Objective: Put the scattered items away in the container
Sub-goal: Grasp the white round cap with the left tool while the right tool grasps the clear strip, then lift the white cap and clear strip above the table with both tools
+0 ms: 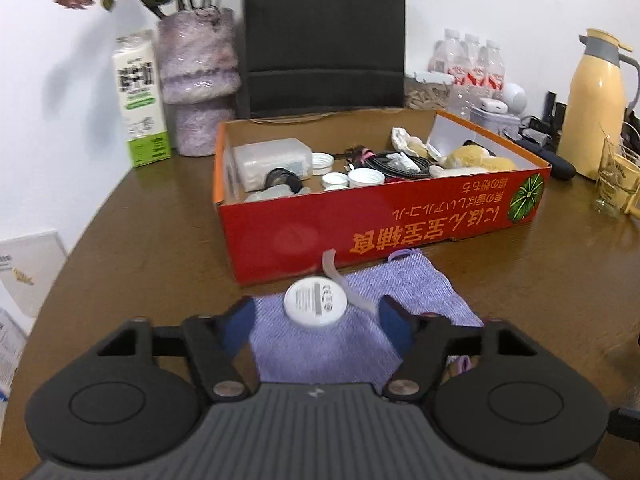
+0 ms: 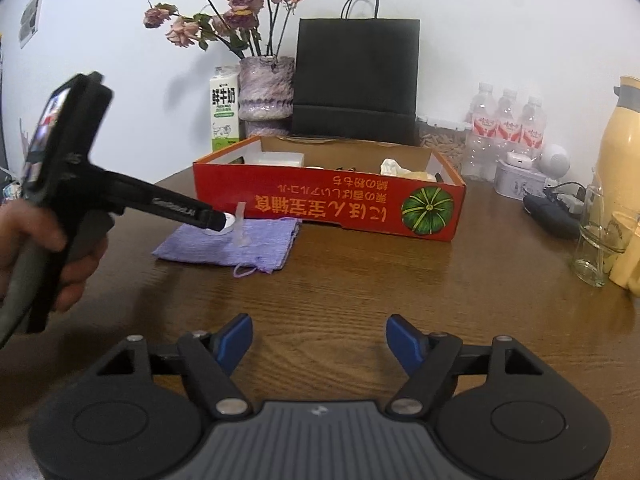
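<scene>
A small white round device [image 1: 316, 306] with a translucent strap [image 1: 336, 272] lies on a purple cloth pouch [image 1: 404, 284] just in front of the red cardboard box [image 1: 384, 220]. My left gripper [image 1: 317, 318] is open around the white device, with a gap at each blue pad. The box holds caps, cables, a plastic case and a plush toy. In the right wrist view a hand holds the left gripper [image 2: 218, 222] over the device [image 2: 229, 225] and pouch [image 2: 240, 246], near the box [image 2: 328, 204]. My right gripper [image 2: 319, 340] is open over bare table with nothing between its fingers.
Behind the box stand a milk carton [image 2: 225, 108], a vase of dried roses [image 2: 266, 92] and a black paper bag [image 2: 356, 80]. At the right are water bottles [image 2: 506, 124], a white tin [image 2: 518, 184], a black device [image 2: 550, 212], a glass [image 2: 596, 240] and a yellow flask [image 1: 596, 108].
</scene>
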A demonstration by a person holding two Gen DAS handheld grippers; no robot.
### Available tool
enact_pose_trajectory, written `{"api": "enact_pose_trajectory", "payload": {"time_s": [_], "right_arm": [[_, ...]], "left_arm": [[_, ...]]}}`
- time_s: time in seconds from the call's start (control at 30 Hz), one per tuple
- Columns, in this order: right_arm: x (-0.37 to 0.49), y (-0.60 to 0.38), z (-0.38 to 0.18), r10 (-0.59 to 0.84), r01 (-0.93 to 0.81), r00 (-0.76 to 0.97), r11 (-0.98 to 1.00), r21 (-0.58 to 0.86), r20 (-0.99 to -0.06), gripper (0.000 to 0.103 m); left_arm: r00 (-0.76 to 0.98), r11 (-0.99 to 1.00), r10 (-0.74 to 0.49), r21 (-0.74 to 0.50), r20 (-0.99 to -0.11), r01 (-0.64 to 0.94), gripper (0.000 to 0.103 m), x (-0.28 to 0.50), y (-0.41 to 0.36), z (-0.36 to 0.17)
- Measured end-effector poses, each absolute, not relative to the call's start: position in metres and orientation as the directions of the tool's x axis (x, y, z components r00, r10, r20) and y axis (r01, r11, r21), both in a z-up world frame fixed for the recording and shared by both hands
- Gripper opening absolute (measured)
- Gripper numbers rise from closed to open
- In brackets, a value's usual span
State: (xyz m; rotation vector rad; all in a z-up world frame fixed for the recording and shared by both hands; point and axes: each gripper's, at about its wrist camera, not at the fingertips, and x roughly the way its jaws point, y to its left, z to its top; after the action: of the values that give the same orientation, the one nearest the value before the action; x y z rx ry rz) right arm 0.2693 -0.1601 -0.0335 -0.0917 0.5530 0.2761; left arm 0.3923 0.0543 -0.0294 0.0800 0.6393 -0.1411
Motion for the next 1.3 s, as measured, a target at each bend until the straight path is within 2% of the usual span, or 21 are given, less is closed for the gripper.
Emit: {"api": "enact_pose_trajectory", "payload": {"time_s": [0.07, 0.17, 0.23, 0.4, 0.5, 0.6, 0.7, 0.77, 0.8, 0.87, 0.9, 0.93, 1.13, 1.3], "right_arm": [[0.276, -0.159, -0.035, 0.230, -0.284, 0.810, 0.959, -0.018, -0.540, 0.073], [0.287, -0.154, -0.036, 0.225, -0.291, 0.806, 0.956, -0.035, -0.548, 0.073], [0.295, -0.149, -0.036, 0.230, -0.300, 0.804, 0.953, -0.040, -0.548, 0.073], [0.319, -0.125, -0.029, 0.264, -0.353, 0.807, 0.933, -0.072, -0.528, 0.073], [0.339, -0.104, -0.024, 0.294, -0.387, 0.805, 0.919, -0.081, -0.515, 0.071], [0.365, -0.081, -0.025, 0.333, -0.429, 0.773, 0.901, -0.059, -0.539, 0.069], [0.394, -0.057, -0.034, 0.360, -0.465, 0.734, 0.884, -0.040, -0.577, 0.056], [0.412, -0.044, -0.043, 0.354, -0.473, 0.718, 0.880, -0.047, -0.600, 0.054], [0.419, -0.041, -0.047, 0.347, -0.472, 0.710, 0.880, -0.048, -0.613, 0.048], [0.427, -0.040, -0.049, 0.376, -0.478, 0.704, 0.878, -0.010, -0.603, 0.029], [0.430, -0.041, -0.049, 0.400, -0.482, 0.688, 0.876, 0.030, -0.605, 0.014], [0.430, -0.043, -0.049, 0.409, -0.476, 0.683, 0.878, 0.057, -0.604, 0.006], [0.420, -0.052, -0.043, 0.421, -0.451, 0.695, 0.887, 0.103, -0.584, 0.001], [0.396, -0.072, -0.024, 0.385, -0.402, 0.750, 0.911, 0.092, -0.537, 0.001]], "left_arm": [[0.767, 0.987, -0.116, 0.014, -0.631, 0.161, 0.048, 0.403, 0.056, -0.035], [0.766, 0.988, -0.129, -0.018, -0.630, 0.151, 0.039, 0.407, 0.059, -0.042], [0.770, 0.987, -0.134, -0.015, -0.623, 0.159, 0.038, 0.405, 0.060, -0.042], [0.802, 0.986, -0.167, -0.109, -0.574, 0.128, 0.038, 0.394, 0.080, -0.028], [0.835, 0.985, -0.145, -0.158, -0.530, 0.070, 0.038, 0.381, 0.101, -0.017], [0.849, 0.973, -0.147, -0.228, -0.507, 0.032, 0.038, 0.373, 0.121, -0.011], [0.855, 0.976, -0.116, -0.218, -0.505, 0.003, 0.038, 0.370, 0.127, -0.010], [0.852, 0.982, -0.097, -0.190, -0.515, -0.003, 0.038, 0.370, 0.126, -0.012], [0.847, 0.983, -0.089, -0.184, -0.524, -0.010, 0.038, 0.371, 0.126, -0.013], [0.838, 0.984, -0.087, -0.179, -0.539, -0.014, 0.038, 0.372, 0.126, -0.015], [0.835, 0.985, -0.088, -0.174, -0.544, -0.009, 0.038, 0.372, 0.124, -0.015], [0.834, 0.986, -0.091, -0.169, -0.544, -0.003, 0.038, 0.371, 0.124, -0.015], [0.839, 0.989, -0.096, -0.146, -0.536, 0.019, 0.038, 0.367, 0.116, -0.015], [0.843, 0.982, -0.100, -0.187, -0.528, 0.000, 0.038, 0.340, 0.107, -0.012]]}}
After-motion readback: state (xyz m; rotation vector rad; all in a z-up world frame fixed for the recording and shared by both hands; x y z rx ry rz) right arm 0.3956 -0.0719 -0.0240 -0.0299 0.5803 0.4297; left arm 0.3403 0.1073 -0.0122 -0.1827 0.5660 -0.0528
